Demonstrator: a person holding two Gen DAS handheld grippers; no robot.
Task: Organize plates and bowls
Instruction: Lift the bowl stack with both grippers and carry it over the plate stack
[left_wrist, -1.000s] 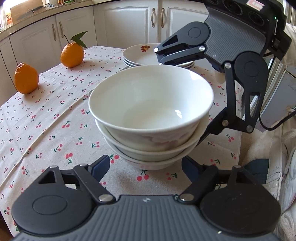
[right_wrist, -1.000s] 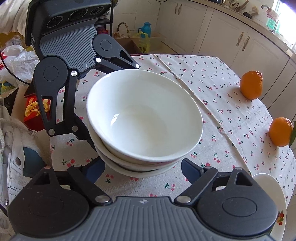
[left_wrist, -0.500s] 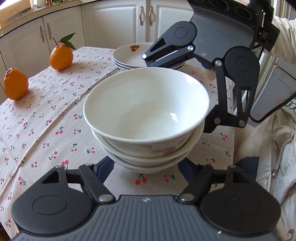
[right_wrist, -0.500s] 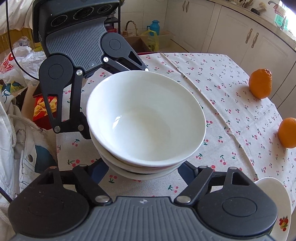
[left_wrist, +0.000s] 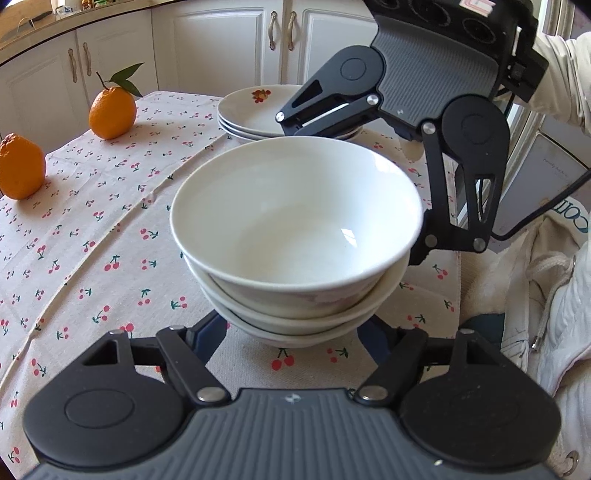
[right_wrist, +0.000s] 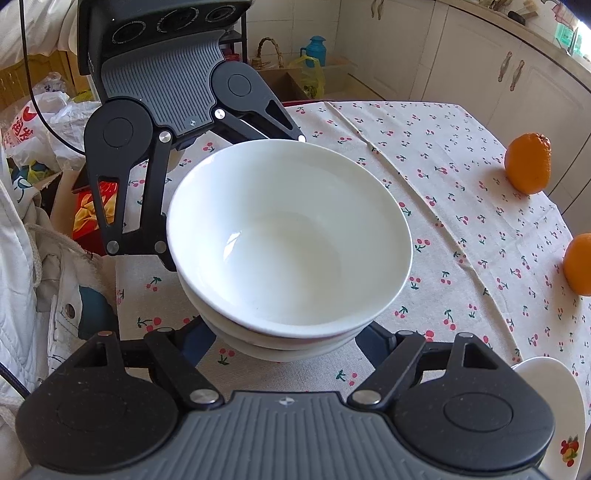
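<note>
We see a stack of three white bowls standing on the cherry-print cloth of the counter. Our left gripper has its fingers spread on either side of the stack's base, and they are opening; whether the tips touch the bottom bowl we cannot tell. Our right gripper faces it from the opposite side, fingers likewise spread around the base, contact hidden under the rims. In the left view, a pile of plates sits at twelve o'clock behind the bowls, and two oranges lie at ten o'clock.
</note>
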